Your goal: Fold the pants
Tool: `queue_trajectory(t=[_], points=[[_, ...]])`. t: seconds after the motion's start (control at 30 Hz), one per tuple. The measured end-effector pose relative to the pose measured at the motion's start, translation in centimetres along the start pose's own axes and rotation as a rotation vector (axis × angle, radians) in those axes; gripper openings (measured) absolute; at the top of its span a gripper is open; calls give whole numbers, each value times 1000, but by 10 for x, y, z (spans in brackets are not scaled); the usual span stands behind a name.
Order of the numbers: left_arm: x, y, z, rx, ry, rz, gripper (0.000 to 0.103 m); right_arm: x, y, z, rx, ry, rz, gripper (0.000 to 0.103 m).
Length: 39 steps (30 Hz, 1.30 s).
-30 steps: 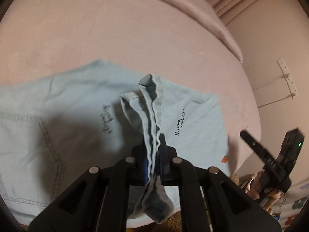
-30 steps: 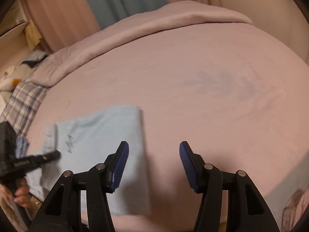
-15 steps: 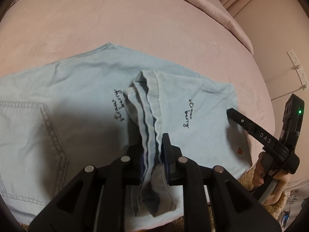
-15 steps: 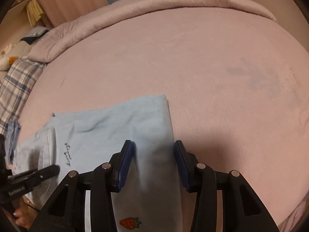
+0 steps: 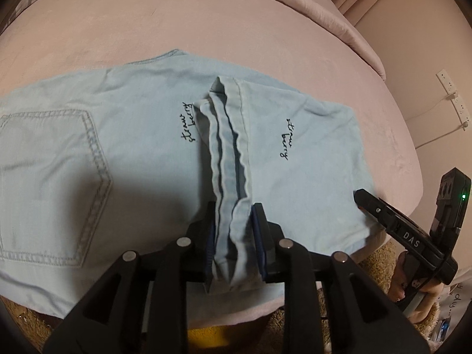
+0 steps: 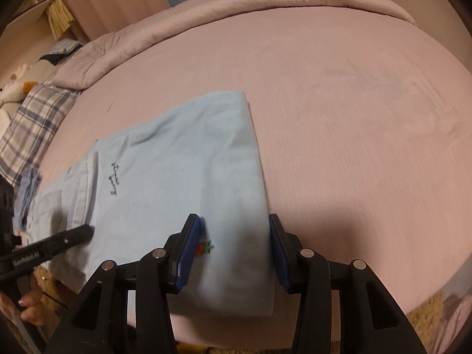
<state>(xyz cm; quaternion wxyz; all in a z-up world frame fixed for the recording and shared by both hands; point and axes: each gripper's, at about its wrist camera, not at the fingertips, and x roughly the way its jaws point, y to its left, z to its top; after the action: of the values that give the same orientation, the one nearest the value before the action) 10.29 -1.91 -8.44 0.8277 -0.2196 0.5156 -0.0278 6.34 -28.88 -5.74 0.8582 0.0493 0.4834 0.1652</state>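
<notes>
Light blue denim pants lie folded on the pink bed, with a back pocket at the left. My left gripper has the bunched leg hems between its jaws. The jaws are opening and the bundle sits slack on the pants. In the right wrist view the pants run to the left. My right gripper stands open astride their right folded edge, close to the strawberry patch. Its pads do not press the cloth. A finger of the left gripper shows at the left.
A rolled quilt lines the far side of the bed and a plaid pillow lies at the left. The bed's near edge is just under both grippers, with a beige rug below. A socket strip hangs on the right wall.
The left gripper lowered the hems onto the pants and its jaws parted. The right gripper came down from bare bedding to straddle the pants' folded edge, jaws slightly narrower.
</notes>
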Motion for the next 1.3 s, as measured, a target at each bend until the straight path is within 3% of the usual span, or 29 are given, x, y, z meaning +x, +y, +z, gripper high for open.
queue_trajectory(t=[0.73,1.2,1.3], points=[[-14,9,-28,-28,-23,-8,25,10,10,6,17,-19,-2,50],[-19,16,-31,-74,-21,-47,27,14,19,7,-6,-8,-20,69],[-24,16,-34,-78,-13,-85,40,15,22,7,-21,-8,-32,71]])
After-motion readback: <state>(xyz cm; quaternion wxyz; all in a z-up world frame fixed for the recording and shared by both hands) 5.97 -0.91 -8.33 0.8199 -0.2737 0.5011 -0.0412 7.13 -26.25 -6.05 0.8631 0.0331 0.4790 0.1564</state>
